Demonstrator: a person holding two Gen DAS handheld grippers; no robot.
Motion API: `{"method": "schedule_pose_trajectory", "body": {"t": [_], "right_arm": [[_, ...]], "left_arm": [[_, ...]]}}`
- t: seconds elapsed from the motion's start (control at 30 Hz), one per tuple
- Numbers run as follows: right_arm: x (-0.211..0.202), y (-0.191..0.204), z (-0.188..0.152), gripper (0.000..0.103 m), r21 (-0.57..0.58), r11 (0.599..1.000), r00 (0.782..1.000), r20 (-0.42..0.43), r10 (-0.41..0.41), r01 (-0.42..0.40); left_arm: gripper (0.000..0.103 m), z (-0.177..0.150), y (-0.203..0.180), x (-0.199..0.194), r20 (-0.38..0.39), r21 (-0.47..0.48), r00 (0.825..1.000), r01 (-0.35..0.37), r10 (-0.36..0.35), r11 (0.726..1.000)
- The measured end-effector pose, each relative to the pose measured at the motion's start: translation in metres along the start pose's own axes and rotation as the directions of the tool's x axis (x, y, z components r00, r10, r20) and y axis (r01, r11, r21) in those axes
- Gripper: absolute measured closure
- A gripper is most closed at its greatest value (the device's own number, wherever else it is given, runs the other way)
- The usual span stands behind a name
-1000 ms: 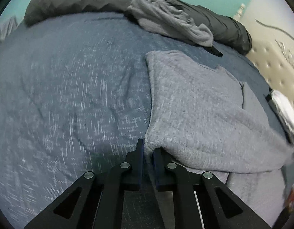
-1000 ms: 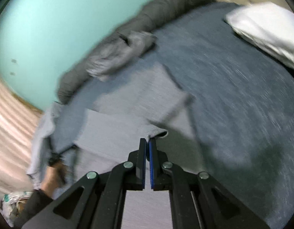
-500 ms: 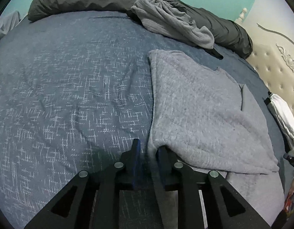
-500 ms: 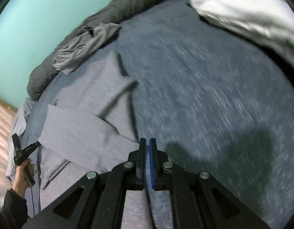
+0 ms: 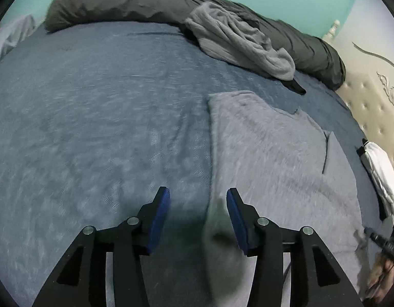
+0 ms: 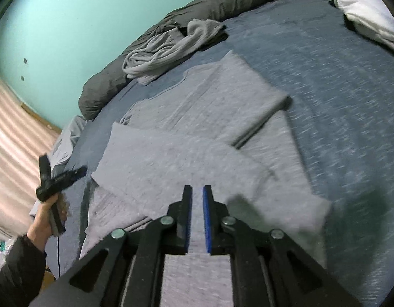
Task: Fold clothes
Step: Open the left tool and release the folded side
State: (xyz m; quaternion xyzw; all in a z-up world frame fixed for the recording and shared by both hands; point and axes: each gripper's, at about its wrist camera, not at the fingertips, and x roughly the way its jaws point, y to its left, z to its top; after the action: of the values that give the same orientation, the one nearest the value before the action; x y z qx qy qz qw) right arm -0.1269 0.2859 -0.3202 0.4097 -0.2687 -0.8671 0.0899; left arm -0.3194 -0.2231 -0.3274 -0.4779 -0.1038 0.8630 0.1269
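1. Left wrist view: left gripper (image 5: 198, 213) opening now, jaws well apart. One second back: nearly closed, pinching the near-left edge of the grey garment (image 5: 271, 153). Half a second back: starting to part. Edge fabric now between the jaws but slack, blurred, dropping away; not pressed by either pad.
2. Right wrist view: right gripper (image 6: 197, 215) starting to open, narrow gap only. One second back: shut on a fold of the same garment, carried above the bed (image 6: 337, 89). Now lowered over the cloth; nothing visibly clamped in the gap, garment lying under and ahead of the jaws.
3. Garment position: flat on the blue bed cover, middle-to-near part of the bed, toward the headboard side in the left view. One flap folded across the body, a second band folded over near the far edge, dark seam line showing between layers.
4. Meaning, as a judgement: fold just laid down and both grips being released. Step complete or nearly so. Next likely: re-grip for another fold, or smooth the top layer.
5. Risk: loose near-left corner may spring back and spoil alignment.
6. Still pending: crumpled grey garment (image 5: 237, 38) at the far edge of the bed, lying against the dark duvet roll (image 5: 120, 2), untouched.
7. White pillow (image 6: 368, 12) at the headboard edge, well apart from the work.
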Motion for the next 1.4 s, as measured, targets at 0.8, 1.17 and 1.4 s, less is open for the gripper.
{"method": "schedule_pose_trajectory", "body": {"t": [0.8,1.17,1.4], "right_arm": [[0.023,-0.004,0.002,0.073,-0.077,0.989,0.992,-0.012,0.125,-0.126],[0.023,-0.002,0.001,0.073,-0.077,0.987,0.990,-0.011,0.141,-0.142],[0.020,-0.004,0.001,0.073,-0.082,0.987,0.990,-0.004,0.141,-0.140]], "left_arm": [[0.088,0.092,-0.018,0.109,-0.031,-0.042,0.999,0.014,-0.016,0.999],[0.091,0.098,-0.007,0.108,-0.007,-0.037,0.996,-0.086,0.086,0.996],[0.090,0.105,-0.002,0.109,-0.010,-0.052,0.994,-0.106,0.106,0.993]]}}
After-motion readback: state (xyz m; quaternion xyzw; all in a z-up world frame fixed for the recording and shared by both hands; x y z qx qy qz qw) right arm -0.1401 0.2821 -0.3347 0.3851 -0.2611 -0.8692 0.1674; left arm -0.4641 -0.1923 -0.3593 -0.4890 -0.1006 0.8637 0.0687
